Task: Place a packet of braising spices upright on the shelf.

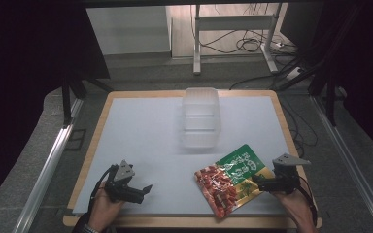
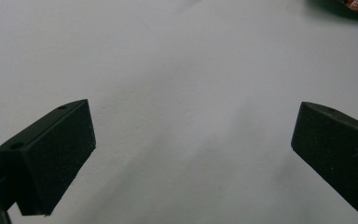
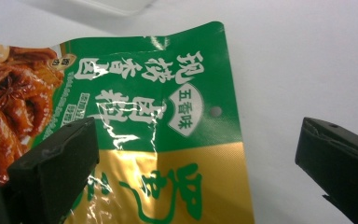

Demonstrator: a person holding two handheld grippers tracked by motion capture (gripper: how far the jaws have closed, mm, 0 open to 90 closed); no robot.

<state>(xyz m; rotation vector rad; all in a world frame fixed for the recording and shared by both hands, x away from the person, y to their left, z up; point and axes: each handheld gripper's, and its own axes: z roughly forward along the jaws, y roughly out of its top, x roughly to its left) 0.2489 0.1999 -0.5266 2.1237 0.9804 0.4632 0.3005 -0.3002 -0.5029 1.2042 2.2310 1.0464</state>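
Observation:
A flat snack pouch (image 1: 230,179), green and gold with a red food picture, lies on the white mat at the front right. In the right gripper view the snack pouch (image 3: 158,140) runs between the wide-apart jaws of my right gripper (image 3: 196,163), whose left jaw hangs over its print. From the high view, my right gripper (image 1: 262,183) sits open at the pouch's right edge. My left gripper (image 1: 143,190) rests low at the front left, open, with bare mat between its jaws (image 2: 191,154). A clear plastic lidded container (image 1: 201,118) stands at the back centre.
The white mat (image 1: 141,131) covers a wooden table (image 1: 93,145) with a narrow wooden border. Beyond the far edge are a floor with cables (image 1: 252,46) and a metal stand. Metal rails (image 1: 43,174) run along both sides of the table.

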